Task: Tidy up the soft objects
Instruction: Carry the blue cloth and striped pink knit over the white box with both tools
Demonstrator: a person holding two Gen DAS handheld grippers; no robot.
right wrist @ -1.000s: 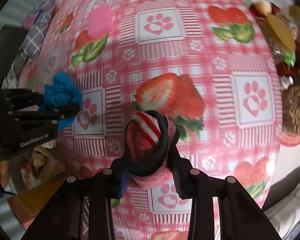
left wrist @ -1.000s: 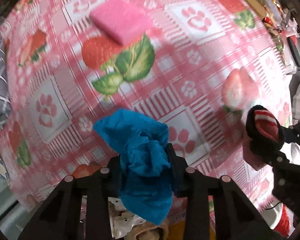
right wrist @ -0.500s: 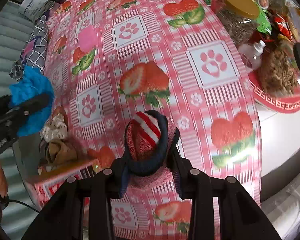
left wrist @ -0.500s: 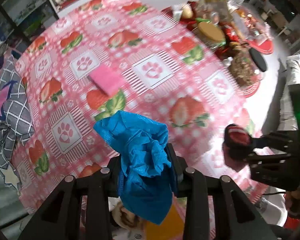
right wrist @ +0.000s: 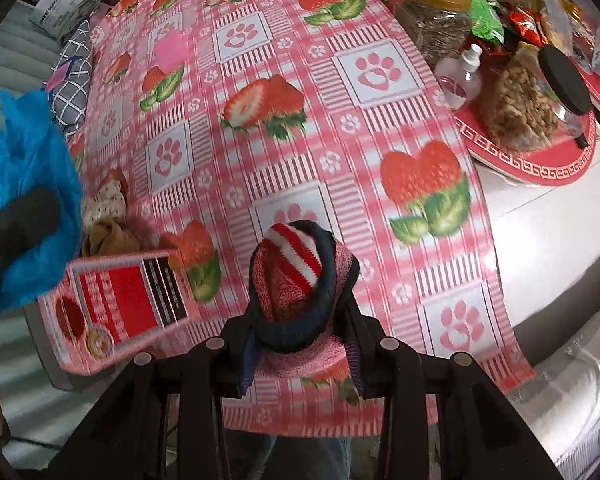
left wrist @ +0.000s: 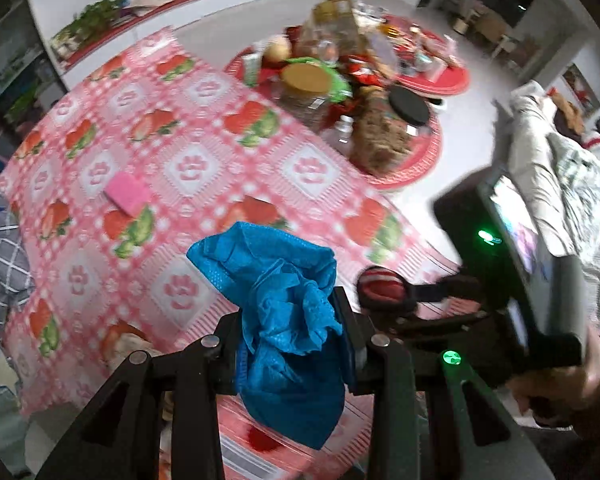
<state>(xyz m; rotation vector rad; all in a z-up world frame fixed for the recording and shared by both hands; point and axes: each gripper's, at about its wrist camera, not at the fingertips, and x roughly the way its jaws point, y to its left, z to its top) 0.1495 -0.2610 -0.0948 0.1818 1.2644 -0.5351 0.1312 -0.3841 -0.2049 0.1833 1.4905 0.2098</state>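
My left gripper [left wrist: 292, 318] is shut on a crumpled blue cloth [left wrist: 284, 300], held high above the strawberry tablecloth [left wrist: 204, 168]. My right gripper [right wrist: 302, 320] is shut on a rolled sock bundle [right wrist: 296, 276] of red-white stripes, navy and pink knit, above the table's near edge. In the left wrist view the right gripper [left wrist: 384, 294] with its bundle is just to the right. In the right wrist view the blue cloth [right wrist: 24, 152] fills the left edge. A pink sponge-like pad [left wrist: 127, 193] lies flat on the cloth, also visible as the pink pad [right wrist: 171, 49].
A red and pink box [right wrist: 120, 304] sits at the table's left front, with a spotted cloth [right wrist: 104, 200] and a brown soft item [right wrist: 108, 236] beside it. Jars and snacks crowd red trays [right wrist: 540, 168]. A grey checked cloth [right wrist: 74, 76] lies at the far left.
Both grippers have risen away from the tablecloth with their loads still held, the left one much higher. The red and pink box has come into the right wrist view.
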